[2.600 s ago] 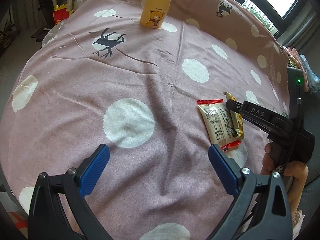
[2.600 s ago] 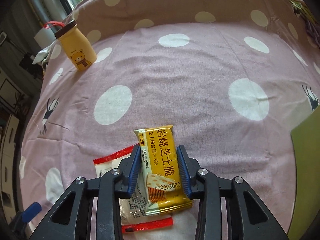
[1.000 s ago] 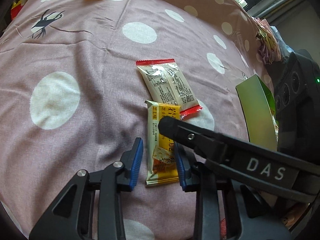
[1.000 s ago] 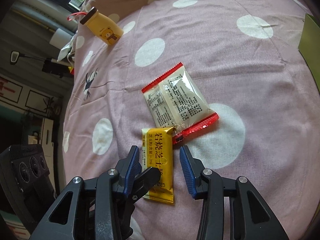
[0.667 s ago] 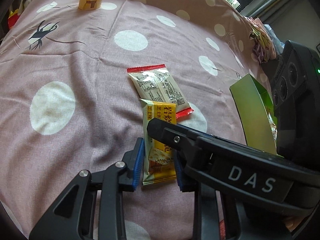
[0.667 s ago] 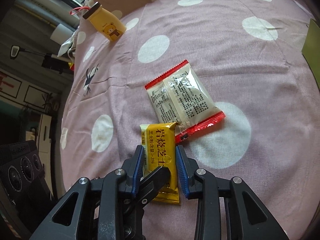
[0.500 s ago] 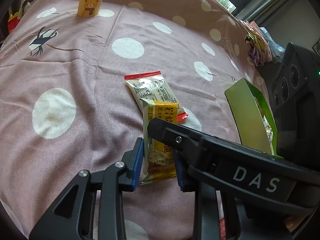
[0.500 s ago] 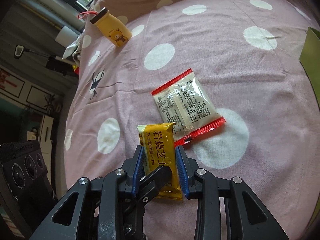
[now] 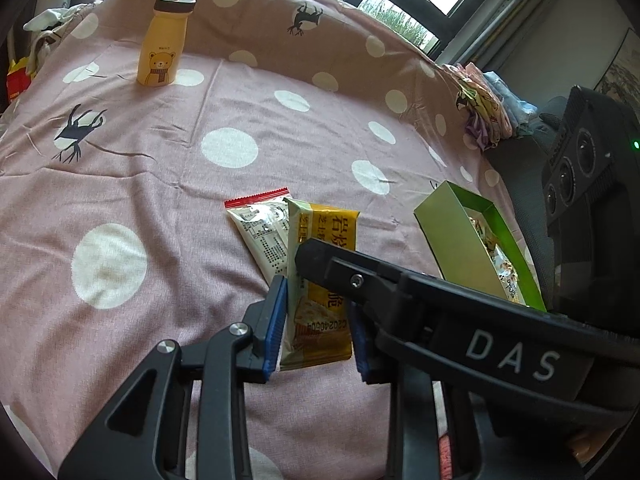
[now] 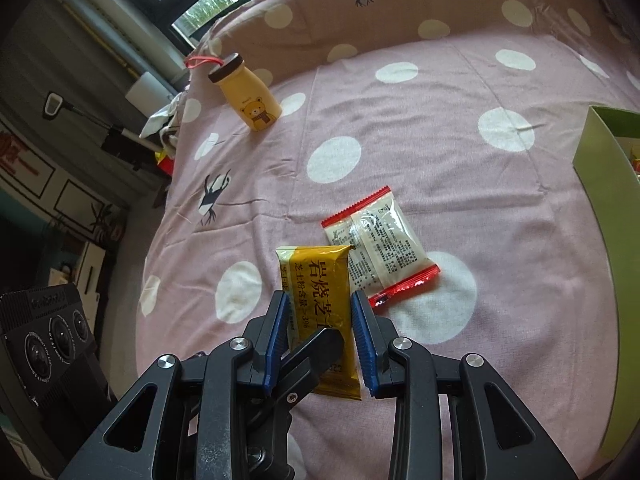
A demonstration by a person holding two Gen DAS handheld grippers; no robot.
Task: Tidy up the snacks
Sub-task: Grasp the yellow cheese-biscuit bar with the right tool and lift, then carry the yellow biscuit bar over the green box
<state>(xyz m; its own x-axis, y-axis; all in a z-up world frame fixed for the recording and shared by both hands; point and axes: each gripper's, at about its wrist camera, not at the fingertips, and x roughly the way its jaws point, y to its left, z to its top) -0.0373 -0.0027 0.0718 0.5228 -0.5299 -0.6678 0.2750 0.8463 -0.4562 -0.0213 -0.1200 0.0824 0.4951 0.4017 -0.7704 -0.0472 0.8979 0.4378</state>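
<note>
Left wrist view: my left gripper [image 9: 318,326] pinches the yellow snack packet [image 9: 320,292] by its edges, lifted clear of the pink dotted cloth [image 9: 160,184]; the green box [image 9: 460,248] stands just right.

Right wrist view: my right gripper [image 10: 320,344] clamps the same packet; the red-edged packet [image 10: 380,248] lies on the cloth.

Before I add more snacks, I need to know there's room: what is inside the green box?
Inside the green box, crinkly snack wrappers show along the far wall. The near wall hides the bottom, so free room cannot be judged.
</note>
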